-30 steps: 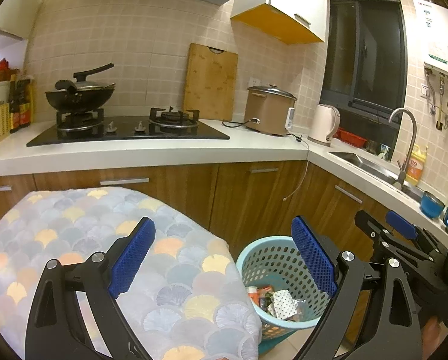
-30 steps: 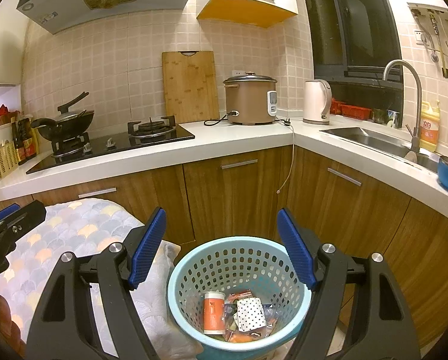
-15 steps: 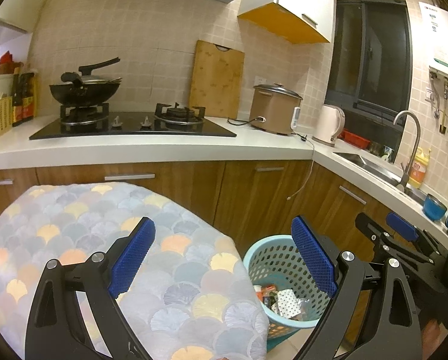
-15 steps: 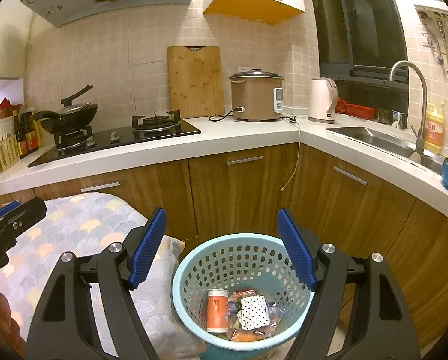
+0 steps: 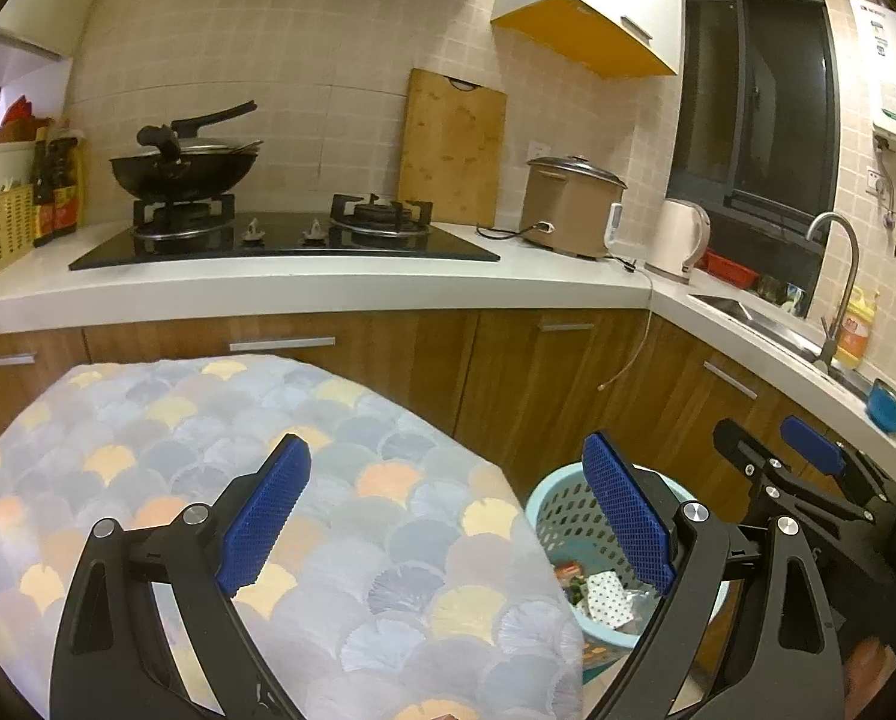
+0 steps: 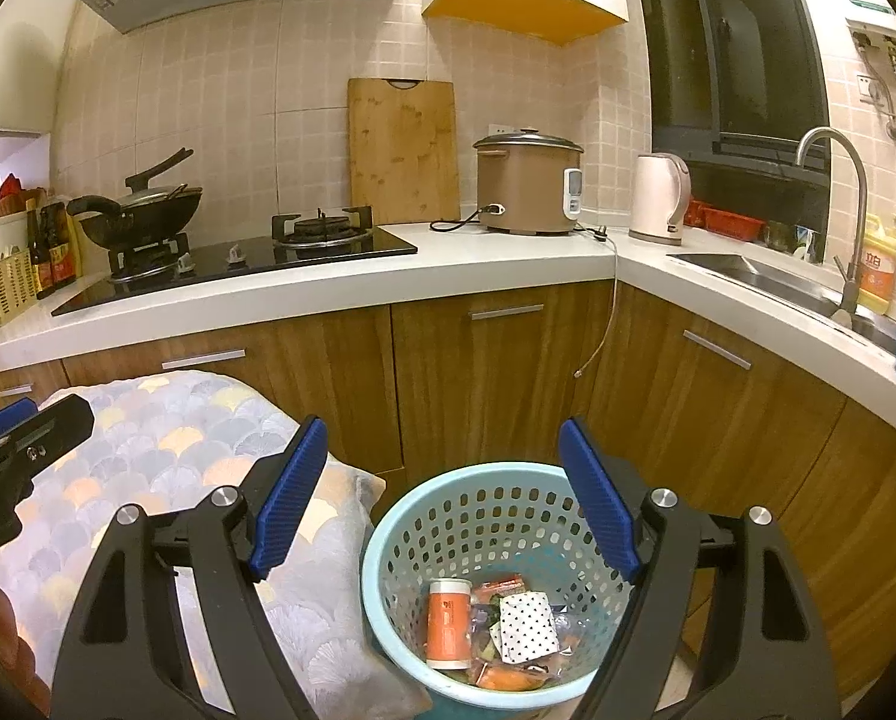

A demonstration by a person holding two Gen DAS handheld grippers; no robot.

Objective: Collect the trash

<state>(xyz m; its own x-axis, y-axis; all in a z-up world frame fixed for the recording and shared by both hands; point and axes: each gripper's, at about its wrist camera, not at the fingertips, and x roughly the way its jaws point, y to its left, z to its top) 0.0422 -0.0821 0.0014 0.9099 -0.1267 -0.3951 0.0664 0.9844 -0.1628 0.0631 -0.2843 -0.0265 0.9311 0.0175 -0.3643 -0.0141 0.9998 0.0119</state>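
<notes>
A light blue perforated basket (image 6: 387, 546) stands on the floor by the wooden cabinets. Inside it lie an orange-labelled bottle (image 6: 448, 621), a dotted white wrapper (image 6: 526, 624) and orange packets. My right gripper (image 6: 441, 498) hangs above the basket, open, with nothing between its blue pads. My left gripper (image 5: 444, 519) hovers over the cloth-covered table (image 5: 219, 456), open and empty; the basket (image 5: 559, 516) shows at its right finger. In the left wrist view the right gripper (image 5: 790, 468) appears at far right.
A scale-patterned cloth (image 6: 165, 438) covers the table left of the basket. Behind runs a white counter (image 6: 448, 270) with a hob, wok (image 6: 141, 210), cutting board, rice cooker (image 6: 526, 180), kettle (image 6: 658, 198) and sink (image 6: 766, 279). A cord (image 6: 604, 324) dangles over the cabinet fronts.
Both views have shifted slightly: the counter and cabinets appear a little nearer and higher, and the basket sits lower and further right. Both grippers stay open and empty.
</notes>
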